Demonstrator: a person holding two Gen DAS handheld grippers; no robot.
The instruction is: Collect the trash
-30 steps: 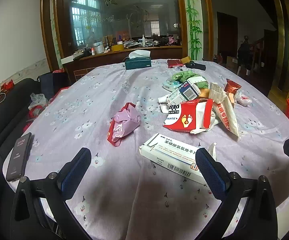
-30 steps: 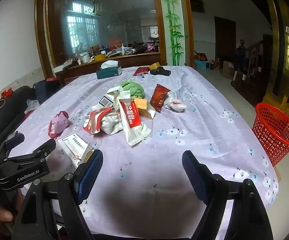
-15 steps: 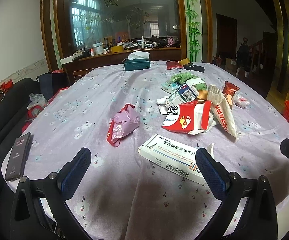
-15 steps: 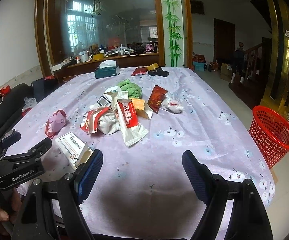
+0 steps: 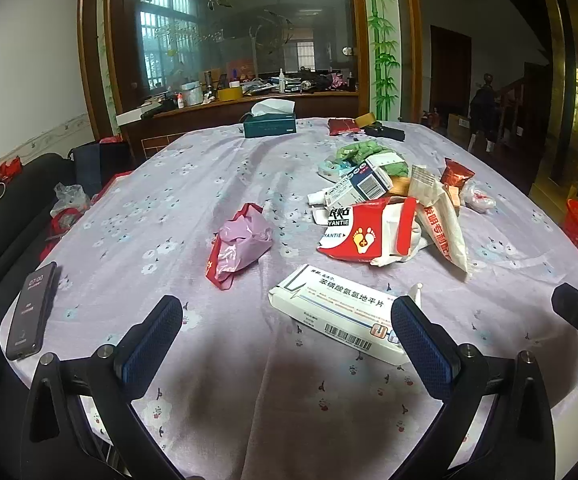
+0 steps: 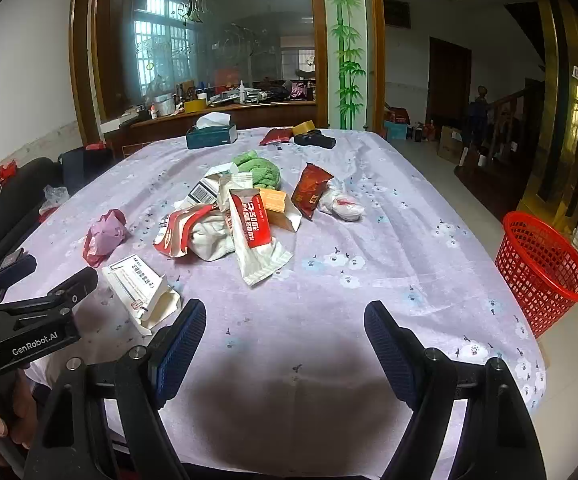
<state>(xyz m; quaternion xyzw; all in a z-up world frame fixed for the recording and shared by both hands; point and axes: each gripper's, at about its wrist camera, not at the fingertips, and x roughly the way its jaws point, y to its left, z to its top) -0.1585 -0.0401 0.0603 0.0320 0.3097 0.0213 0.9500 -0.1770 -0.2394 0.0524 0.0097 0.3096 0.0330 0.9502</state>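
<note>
i hold my left gripper (image 5: pixel 285 320) and right gripper (image 6: pixel 285 320) wide open and empty above the near table edge, since the flat white medicine box (image 5: pixel 341 318) lies nearest and the red mesh plastic basket (image 6: pixel 541 268) waits on the floor right.

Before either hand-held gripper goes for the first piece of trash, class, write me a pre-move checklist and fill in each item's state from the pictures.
1. Left hand-held gripper open and empty: ok.
2. Right hand-held gripper open and empty: ok.
3. Nearest trash reachable: ok, probably; the white medicine box lies flat just ahead of the left fingers.
4. Red basket ready to take trash: ok; it stands on the floor beside the table, mouth up.
5. Non-trash kept clear: not ok; a phone lies at the table's left edge.
6. Pile easy to pick one at a time: not ok; wrappers overlap.
</note>
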